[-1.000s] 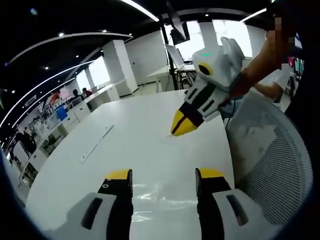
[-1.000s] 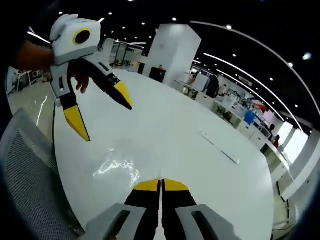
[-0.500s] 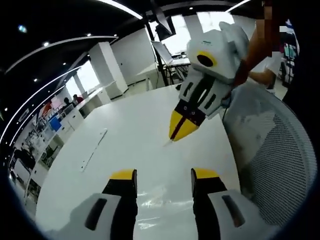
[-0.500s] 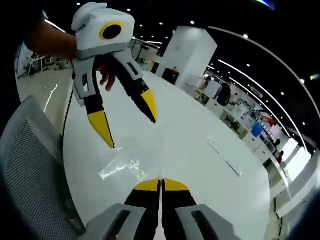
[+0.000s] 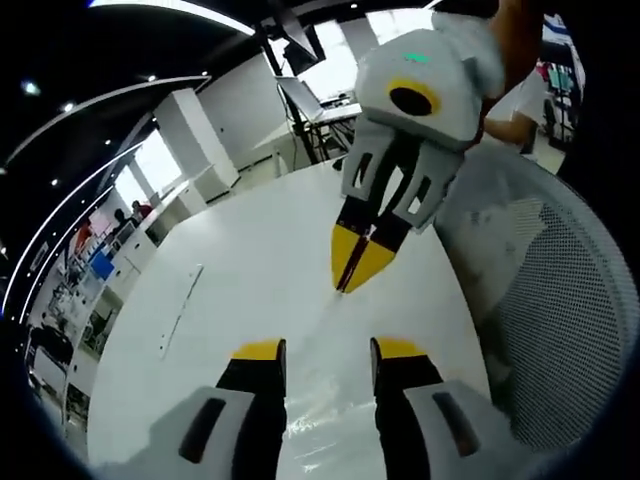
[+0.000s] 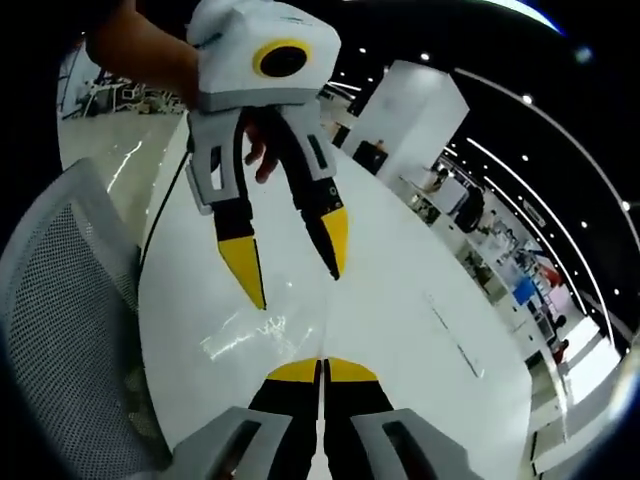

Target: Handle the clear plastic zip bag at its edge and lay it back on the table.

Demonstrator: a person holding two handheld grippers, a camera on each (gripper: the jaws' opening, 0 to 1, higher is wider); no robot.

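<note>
I see the broad white tabletop (image 5: 250, 270) lying open ahead of both grippers. A grey mesh office chair back (image 5: 545, 300) crowds its near edge, beside the clear plastic zip bag (image 6: 245, 335).

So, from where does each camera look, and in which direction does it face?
Left gripper view: rides the left gripper, jaws open, facing across the white table at the shut right gripper.
Right gripper view: rides the right gripper, facing the left gripper and a hand.
Shared: table, clear plastic zip bag, mesh chair.
</note>
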